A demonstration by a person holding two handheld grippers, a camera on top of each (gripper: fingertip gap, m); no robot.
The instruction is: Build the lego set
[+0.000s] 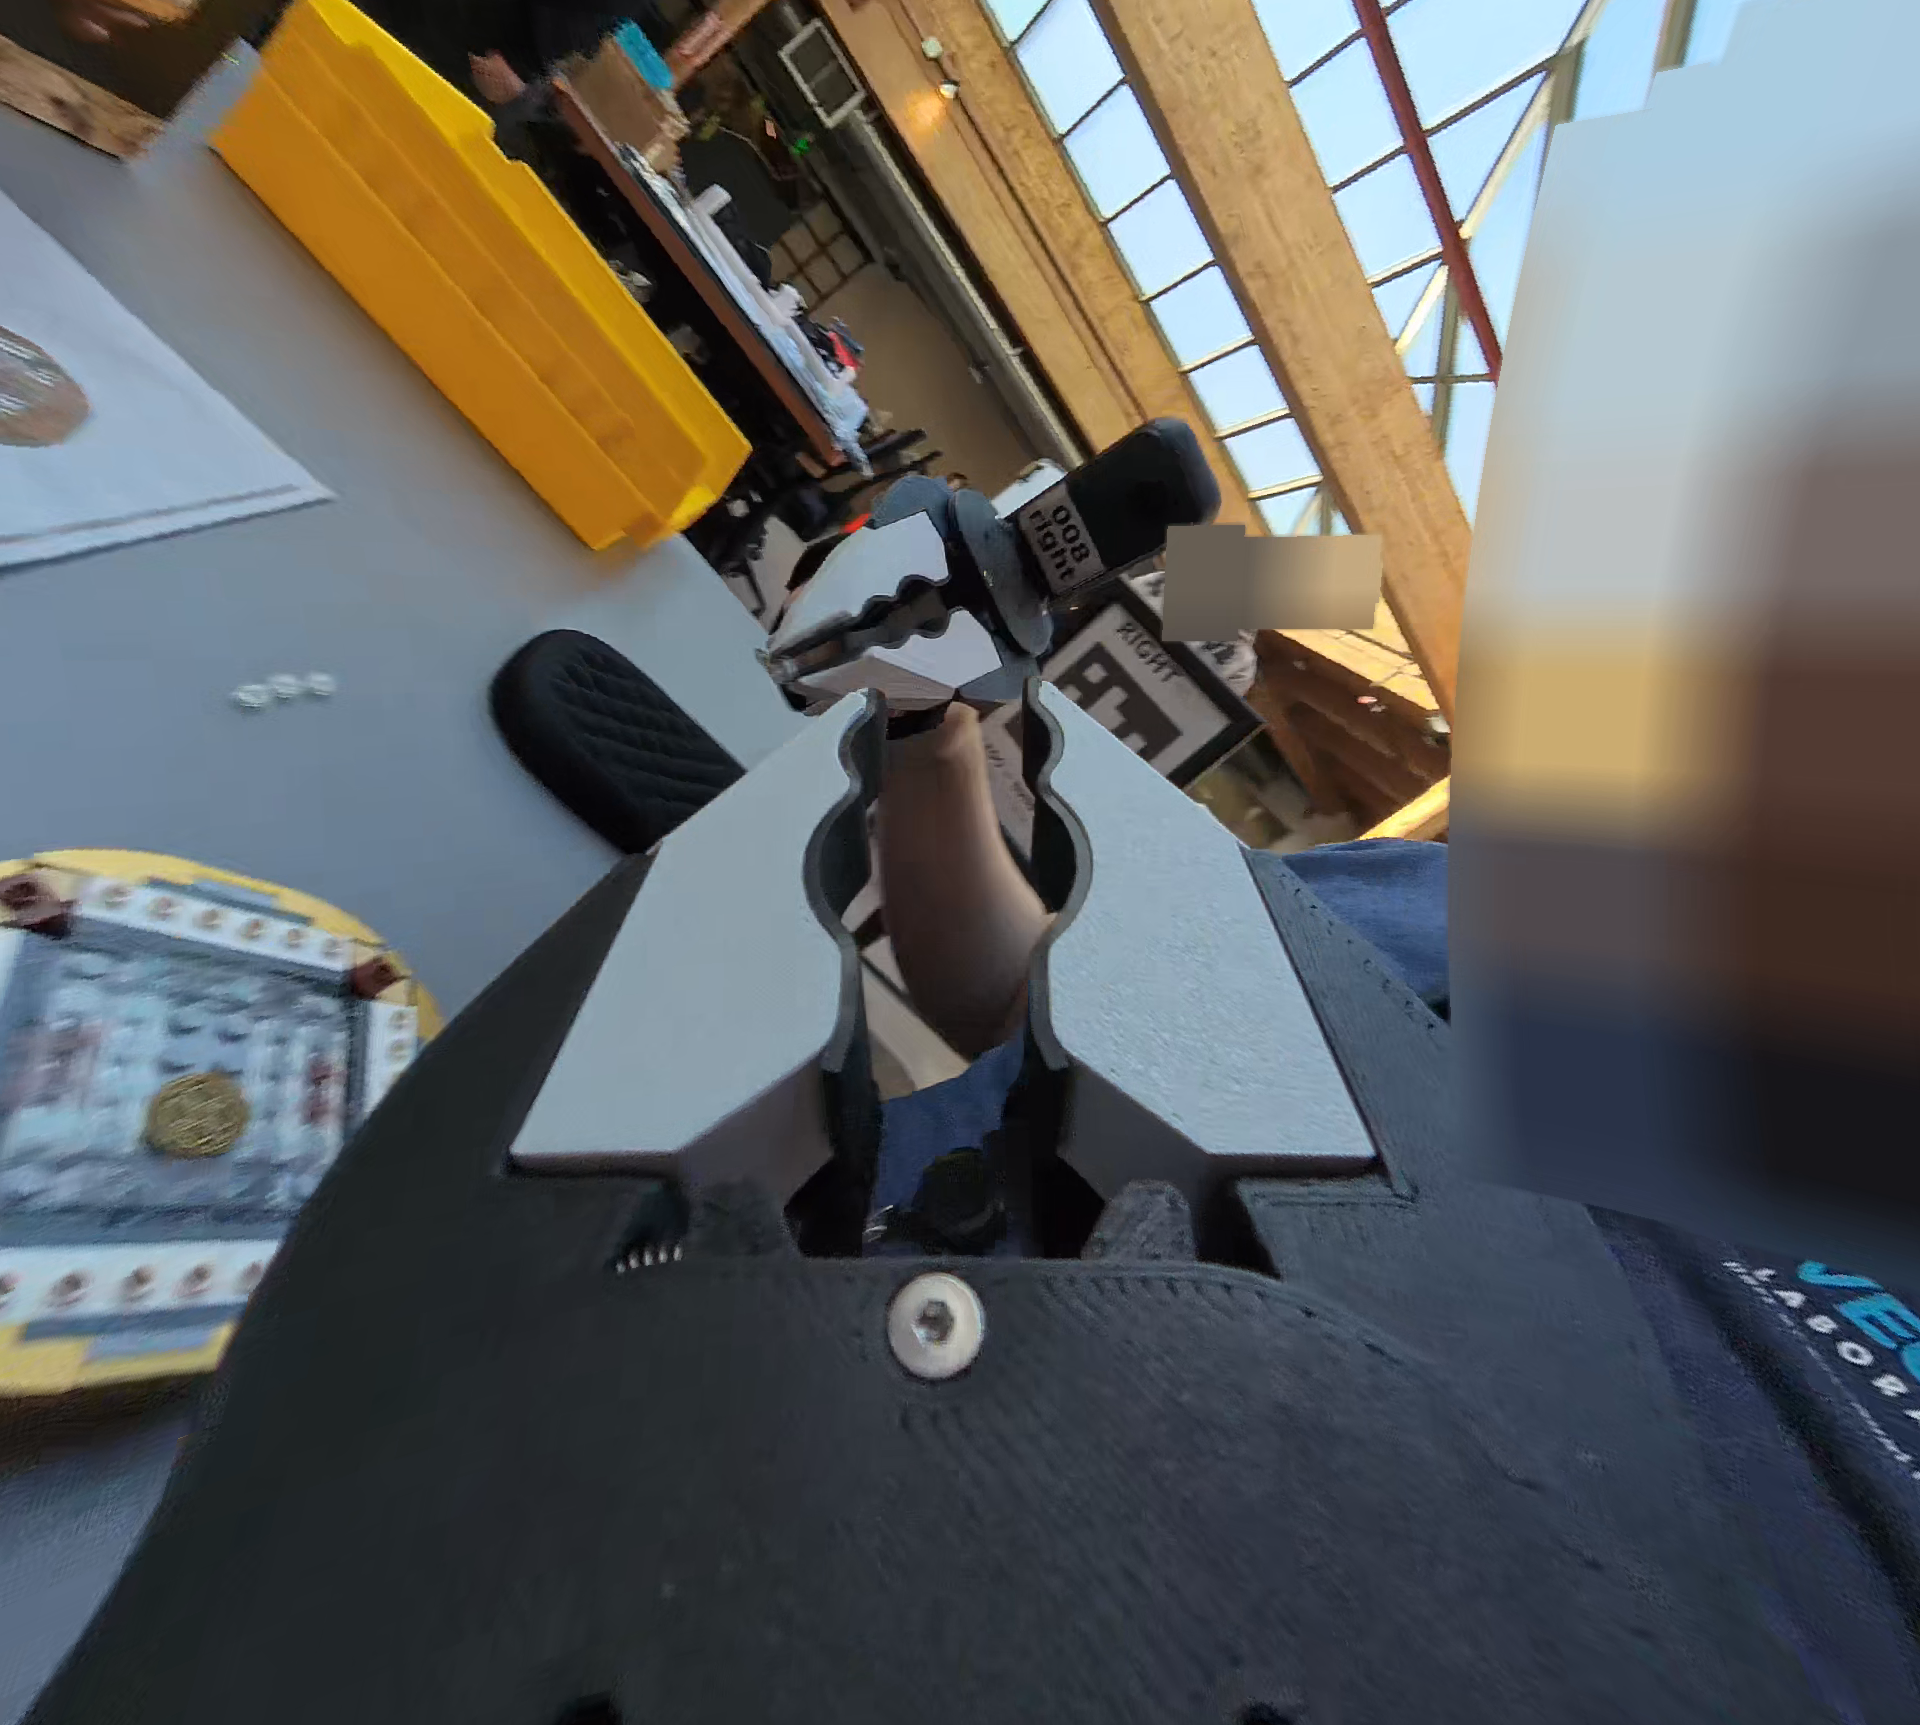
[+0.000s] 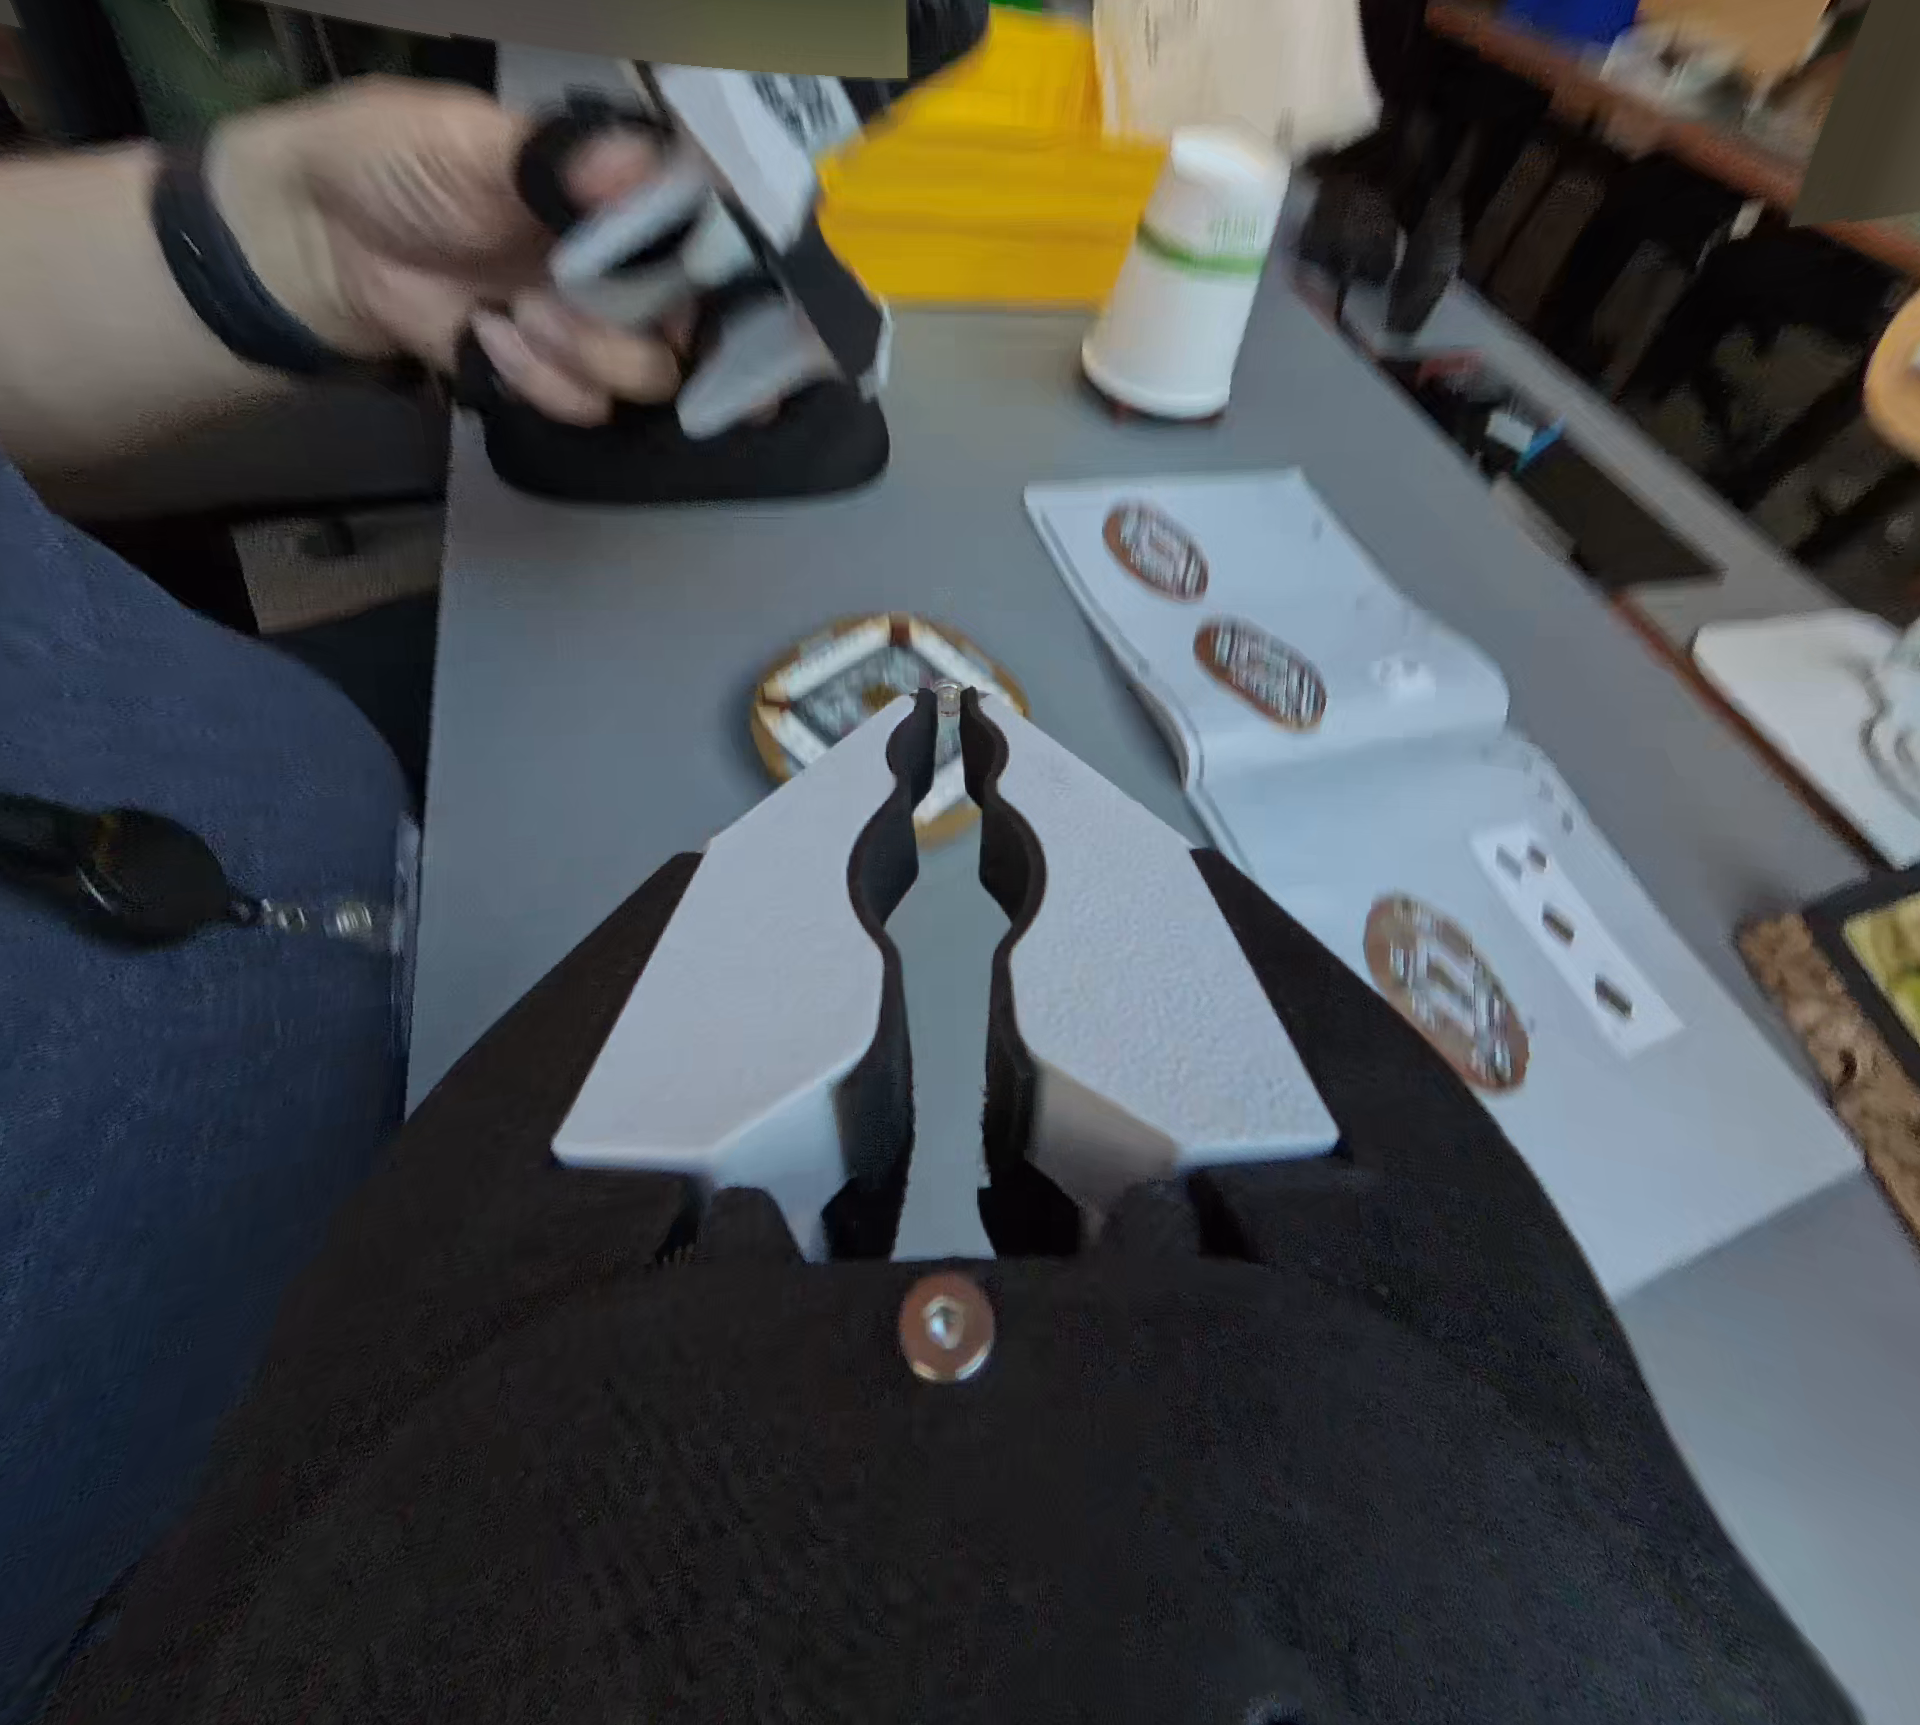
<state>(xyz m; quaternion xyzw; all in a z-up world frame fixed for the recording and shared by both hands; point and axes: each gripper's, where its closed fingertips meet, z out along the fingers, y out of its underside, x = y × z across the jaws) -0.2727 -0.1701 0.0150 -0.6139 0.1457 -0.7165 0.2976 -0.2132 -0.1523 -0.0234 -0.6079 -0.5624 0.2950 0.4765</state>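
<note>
Right tool (image 2: 948, 707) is nearly closed, a small clear stud (image 2: 947, 695) pinched at its tips, held above the round lego build (image 2: 831, 688) on the grey tabletop (image 2: 623, 595). Left tool (image 1: 951, 719) is narrowly parted, nothing gripped. Open instruction booklet (image 2: 1351, 740) is seen right of the build; yellow bin (image 2: 987, 200) behind it.

My left claw (image 1: 951, 730): pale grey fingers, black wavy inner pads, black body. My right claw (image 2: 943, 707): same grey and black, tiny clear stud (image 2: 945, 696) at tips. Counter (image 2: 623, 636) flat grey. Round lego build (image 1: 177, 1114), lower left of left wrist view: yellow rim, white-and-grey studded centre, reddish-brown corners, gold coin. Bins (image 1: 468, 262) bright yellow. Booklet (image 2: 1351, 740) white with brown ovals. Cup (image 2: 1184, 273) white, green band. Black quilted pad (image 1: 613, 730).
</note>
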